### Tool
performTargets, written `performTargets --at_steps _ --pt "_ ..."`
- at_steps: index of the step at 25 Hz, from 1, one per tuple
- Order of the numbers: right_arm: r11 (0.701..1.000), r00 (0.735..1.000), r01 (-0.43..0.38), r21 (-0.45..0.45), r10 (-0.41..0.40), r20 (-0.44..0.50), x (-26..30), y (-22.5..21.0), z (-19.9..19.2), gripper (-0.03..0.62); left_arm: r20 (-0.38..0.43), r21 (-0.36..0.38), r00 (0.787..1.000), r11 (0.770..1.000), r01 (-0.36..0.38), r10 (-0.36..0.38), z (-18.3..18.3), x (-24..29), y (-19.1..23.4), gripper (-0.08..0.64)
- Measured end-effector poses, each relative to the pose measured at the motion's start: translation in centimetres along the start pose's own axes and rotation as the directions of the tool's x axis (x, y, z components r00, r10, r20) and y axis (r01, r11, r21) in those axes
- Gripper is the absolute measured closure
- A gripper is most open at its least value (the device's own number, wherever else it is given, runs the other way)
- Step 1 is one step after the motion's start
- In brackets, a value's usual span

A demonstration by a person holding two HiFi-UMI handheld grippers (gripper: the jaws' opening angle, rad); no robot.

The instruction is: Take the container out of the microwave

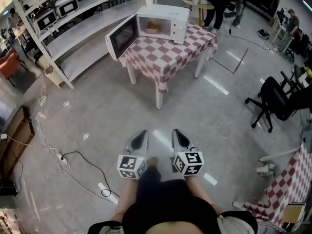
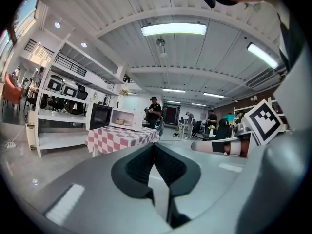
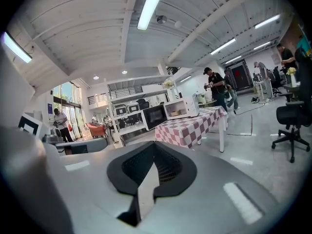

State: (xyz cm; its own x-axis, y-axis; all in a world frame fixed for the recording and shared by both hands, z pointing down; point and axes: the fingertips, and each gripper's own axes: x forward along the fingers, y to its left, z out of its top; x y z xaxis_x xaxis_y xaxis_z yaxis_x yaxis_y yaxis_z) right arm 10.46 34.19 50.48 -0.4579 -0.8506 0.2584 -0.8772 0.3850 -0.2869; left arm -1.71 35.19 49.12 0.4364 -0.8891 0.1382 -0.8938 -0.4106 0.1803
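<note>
From where I stand, the left gripper (image 1: 142,132) and the right gripper (image 1: 177,132) are held side by side, low in front of the person. Both point across the bare floor toward the table (image 1: 168,57) and are well apart from it. Each gripper's jaws are pressed together with nothing between them. The left cube (image 1: 131,165) and the right cube (image 1: 188,163) carry black-and-white square markers, which are patterns, not words. The table wears a red-and-white checked cloth, and the white microwave (image 1: 165,19) sits at its far end. Its door (image 1: 122,35) is swung wide open to the left. The container (image 1: 152,27), a pale tan bowl, sits inside the lit cavity, untouched. The print on the microwave's control panel is too small to read. White shelves (image 1: 83,28) run along the wall to the left with more ovens on them. A black chair (image 1: 273,101) stands off to the right, and cables (image 1: 63,157) trail over the floor at left.
</note>
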Motion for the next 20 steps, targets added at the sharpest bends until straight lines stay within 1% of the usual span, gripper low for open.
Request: performTargets --at_steps 5,9,15,20 --pt "1.0 1.0 -0.003 -0.012 0.004 0.024 2.5 -0.2 1.9 0.592 0.002 0.003 1.0 1.0 0.015 -0.015 1.1 2.6 1.8 0.549" --pt "1.0 1.0 0.018 -0.015 -0.018 0.02 4.5 -0.5 2.9 0.592 0.01 -0.001 1.0 1.0 0.027 -0.027 2.1 4.5 3.3 0.549" --pt "0.999 0.999 0.047 -0.014 -0.047 0.013 7.2 -0.7 3.5 0.591 0.012 0.01 0.998 0.998 0.055 -0.055 2.9 6.6 5.1 0.549" --pt "0.999 0.999 0.05 -0.012 -0.05 0.022 9.1 -0.3 3.7 0.592 0.004 0.021 0.996 0.996 0.087 -0.088 3.1 7.9 6.4 0.549"
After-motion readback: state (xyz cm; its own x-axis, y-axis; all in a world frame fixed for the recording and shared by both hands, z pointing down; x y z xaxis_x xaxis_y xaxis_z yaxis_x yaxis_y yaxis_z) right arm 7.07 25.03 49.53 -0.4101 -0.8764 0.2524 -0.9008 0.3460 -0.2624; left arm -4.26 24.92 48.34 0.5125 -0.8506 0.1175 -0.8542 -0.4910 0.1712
